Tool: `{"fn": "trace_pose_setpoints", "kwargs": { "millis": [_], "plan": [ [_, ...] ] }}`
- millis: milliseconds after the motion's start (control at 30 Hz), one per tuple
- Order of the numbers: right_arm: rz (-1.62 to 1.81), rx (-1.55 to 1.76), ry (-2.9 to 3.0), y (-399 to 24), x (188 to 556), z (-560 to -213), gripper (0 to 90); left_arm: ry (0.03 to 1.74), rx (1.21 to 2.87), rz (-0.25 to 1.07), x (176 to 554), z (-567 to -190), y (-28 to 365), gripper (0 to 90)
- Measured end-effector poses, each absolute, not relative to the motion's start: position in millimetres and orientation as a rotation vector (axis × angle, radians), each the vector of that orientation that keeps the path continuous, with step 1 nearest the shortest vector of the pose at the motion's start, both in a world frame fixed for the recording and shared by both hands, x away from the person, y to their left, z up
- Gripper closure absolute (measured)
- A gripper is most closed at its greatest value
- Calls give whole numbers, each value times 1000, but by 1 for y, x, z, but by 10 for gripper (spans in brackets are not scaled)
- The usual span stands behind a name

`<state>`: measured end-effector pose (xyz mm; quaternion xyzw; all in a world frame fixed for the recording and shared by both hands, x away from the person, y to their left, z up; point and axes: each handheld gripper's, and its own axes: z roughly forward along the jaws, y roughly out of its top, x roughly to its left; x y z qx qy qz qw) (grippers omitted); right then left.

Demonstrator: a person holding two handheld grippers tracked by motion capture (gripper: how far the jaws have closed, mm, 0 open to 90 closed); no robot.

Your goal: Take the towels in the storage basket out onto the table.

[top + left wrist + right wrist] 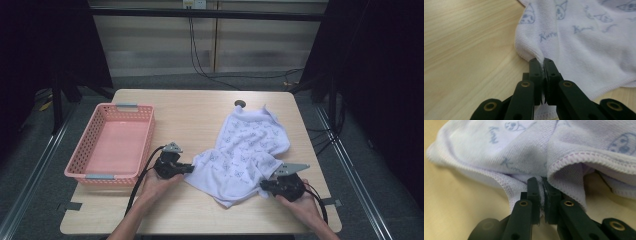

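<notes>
A white towel with small blue prints lies crumpled on the right half of the wooden table. My left gripper is at the towel's near left corner, shut on the towel, with a fold of cloth pinched between its jaws. At the near right edge my right gripper is likewise shut on the towel; a stitched hem is clamped between its jaws. Both grippers lie low at the table top.
An empty pink plastic basket stands on the table's left side, close to my left hand. A small round hole sits near the far edge. Bare wood lies between basket and towel and along the near edge. Cables run across the floor beyond the table.
</notes>
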<state>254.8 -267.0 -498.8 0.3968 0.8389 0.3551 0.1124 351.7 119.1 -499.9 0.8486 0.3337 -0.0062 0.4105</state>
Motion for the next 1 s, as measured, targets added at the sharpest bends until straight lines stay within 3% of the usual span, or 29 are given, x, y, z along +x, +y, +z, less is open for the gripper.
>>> {"fn": "trace_pose_setpoints", "kwargs": {
  "millis": [333, 733, 1000],
  "plan": [
    [1158, 1272, 2371, -276, 303, -490, 855, 862, 1964, -49, 370, -475, 130, 870],
    [1391, 1170, 2015, -315, 328, -346, 855, 801, 1764, 135, 395, -339, 150, 870],
    [1467, 1075, 1862, -325, 336, -265, 856, 694, 1692, 267, 389, -253, 156, 870]
  ]
}}
